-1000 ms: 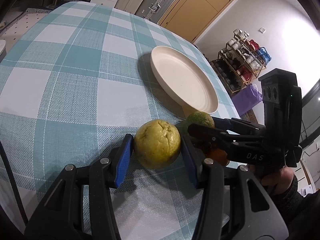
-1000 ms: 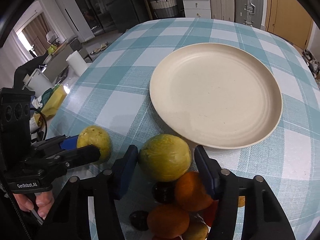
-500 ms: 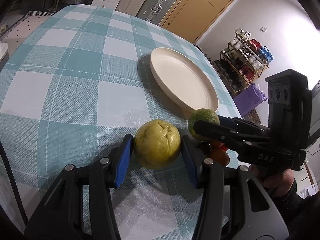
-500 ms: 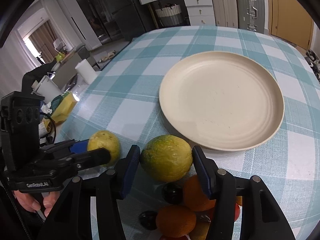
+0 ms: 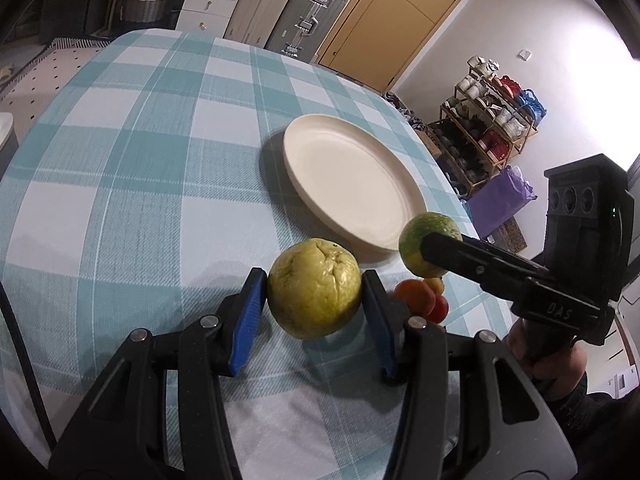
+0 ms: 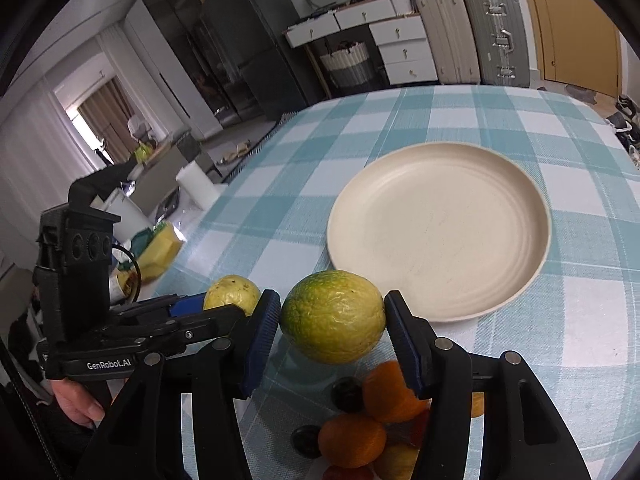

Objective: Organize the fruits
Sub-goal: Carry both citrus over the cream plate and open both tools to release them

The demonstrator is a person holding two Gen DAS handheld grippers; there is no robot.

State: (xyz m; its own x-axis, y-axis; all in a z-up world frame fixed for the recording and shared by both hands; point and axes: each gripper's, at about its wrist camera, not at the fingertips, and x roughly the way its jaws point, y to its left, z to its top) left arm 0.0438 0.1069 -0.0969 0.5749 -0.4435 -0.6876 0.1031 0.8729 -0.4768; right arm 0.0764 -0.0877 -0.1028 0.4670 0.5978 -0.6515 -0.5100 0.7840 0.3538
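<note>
The left gripper point(image 5: 315, 294), whose side reads "GenRobot.AI" in the right wrist view, is clamped on a wrinkled yellow fruit point(image 5: 314, 288) held clear of the checked tablecloth point(image 5: 120, 184). The right gripper point(image 6: 332, 330), marked "DAS" on its body in the left wrist view, grips a green-yellow fruit point(image 6: 333, 322) just in front of the cream plate point(image 6: 440, 228). Beneath it, a pile of small fruits point(image 6: 372, 420) lies on the cloth near the plate's edge.

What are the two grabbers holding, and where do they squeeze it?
The left gripper squeezes a yellow fruit by its sides. The right gripper squeezes a green fruit by its sides.
</note>
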